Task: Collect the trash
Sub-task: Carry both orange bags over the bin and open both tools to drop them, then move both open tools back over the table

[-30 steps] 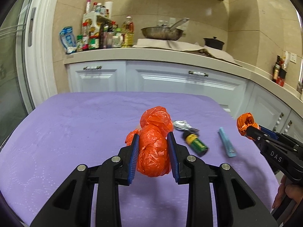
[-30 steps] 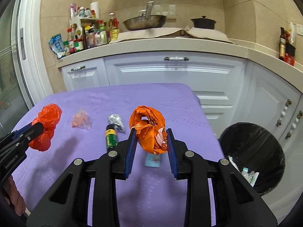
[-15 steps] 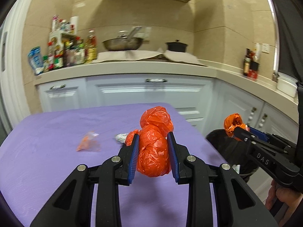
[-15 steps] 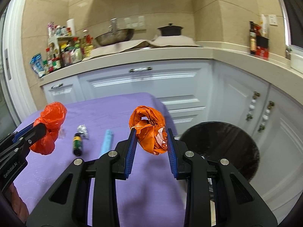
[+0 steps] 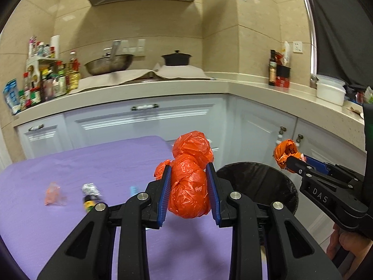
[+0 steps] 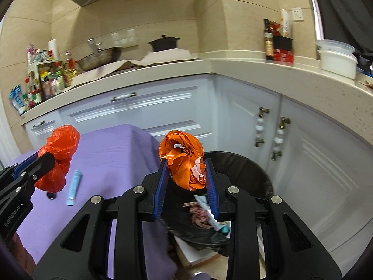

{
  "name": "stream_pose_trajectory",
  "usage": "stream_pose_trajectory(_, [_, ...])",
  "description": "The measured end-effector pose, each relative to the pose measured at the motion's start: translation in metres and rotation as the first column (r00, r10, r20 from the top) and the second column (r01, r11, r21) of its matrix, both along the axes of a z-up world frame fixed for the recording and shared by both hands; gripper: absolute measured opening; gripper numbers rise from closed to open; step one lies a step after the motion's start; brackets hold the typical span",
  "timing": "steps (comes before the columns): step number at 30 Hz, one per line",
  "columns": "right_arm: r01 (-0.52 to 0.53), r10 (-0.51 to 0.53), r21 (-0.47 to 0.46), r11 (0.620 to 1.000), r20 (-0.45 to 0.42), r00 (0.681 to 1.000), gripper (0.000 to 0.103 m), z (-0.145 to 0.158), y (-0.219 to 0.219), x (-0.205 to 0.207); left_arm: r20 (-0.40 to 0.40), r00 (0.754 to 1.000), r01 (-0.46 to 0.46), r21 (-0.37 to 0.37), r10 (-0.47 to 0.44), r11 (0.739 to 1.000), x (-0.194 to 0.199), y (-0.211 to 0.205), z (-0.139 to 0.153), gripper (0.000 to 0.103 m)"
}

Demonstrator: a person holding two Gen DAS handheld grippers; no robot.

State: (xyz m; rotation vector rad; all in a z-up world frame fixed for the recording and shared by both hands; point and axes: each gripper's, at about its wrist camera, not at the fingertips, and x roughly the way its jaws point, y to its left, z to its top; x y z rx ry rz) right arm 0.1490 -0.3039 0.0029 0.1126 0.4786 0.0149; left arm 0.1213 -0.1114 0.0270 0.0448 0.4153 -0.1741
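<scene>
My left gripper (image 5: pixel 188 192) is shut on a red-orange plastic bag wad (image 5: pixel 190 186) and holds it above the right edge of the purple table (image 5: pixel 70 175). My right gripper (image 6: pixel 186 182) is shut on an orange crumpled bag (image 6: pixel 184 161), held over the black-lined trash bin (image 6: pixel 251 175), which has wrappers inside. The bin also shows in the left wrist view (image 5: pixel 258 182), with the right gripper (image 5: pixel 291 161) above it. On the table lie a small bottle (image 5: pixel 89 203), a foil scrap (image 5: pixel 89 187), a pink wrapper (image 5: pixel 52 193) and a light-blue tube (image 6: pixel 74 187).
White cabinets (image 6: pixel 303 151) and a beige counter (image 5: pixel 163 86) wrap around behind and to the right. The counter carries a wok (image 5: pixel 108 64), a black pot (image 5: pixel 176 59), condiment bottles (image 5: pixel 46 79) and white tubs (image 5: pixel 329 88).
Both grippers have swung right with their bags, away from the table middle. The trash bin has come into view, and the right gripper now hangs over it.
</scene>
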Motion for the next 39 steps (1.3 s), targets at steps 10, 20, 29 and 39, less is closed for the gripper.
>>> stream_pose_trajectory(10, [0.070, -0.070, 0.007, 0.998, -0.014, 0.997, 0.030, -0.014, -0.042, 0.012, -0.031, 0.998, 0.048, 0.030, -0.047, 0.998, 0.022, -0.047, -0.015, 0.031])
stream_pose_trajectory(20, [0.109, -0.108, 0.008, 0.994, -0.029, 0.994, 0.030, -0.031, -0.064, 0.029, -0.062, 0.996, 0.073, 0.051, -0.070, 0.996, 0.044, -0.077, -0.027, 0.031])
stream_pose_trajectory(29, [0.139, -0.139, 0.015, 0.990, -0.016, 0.990, 0.034, -0.041, -0.073, 0.042, -0.082, 0.993, 0.090, 0.043, -0.086, 0.995, 0.066, -0.092, -0.032, 0.031])
stream_pose_trajectory(39, [0.166, -0.165, 0.033, 0.986, -0.023, 0.986, 0.047, -0.047, -0.078, 0.041, -0.123, 0.989, 0.083, 0.028, -0.079, 0.996, 0.075, -0.089, -0.039, 0.046])
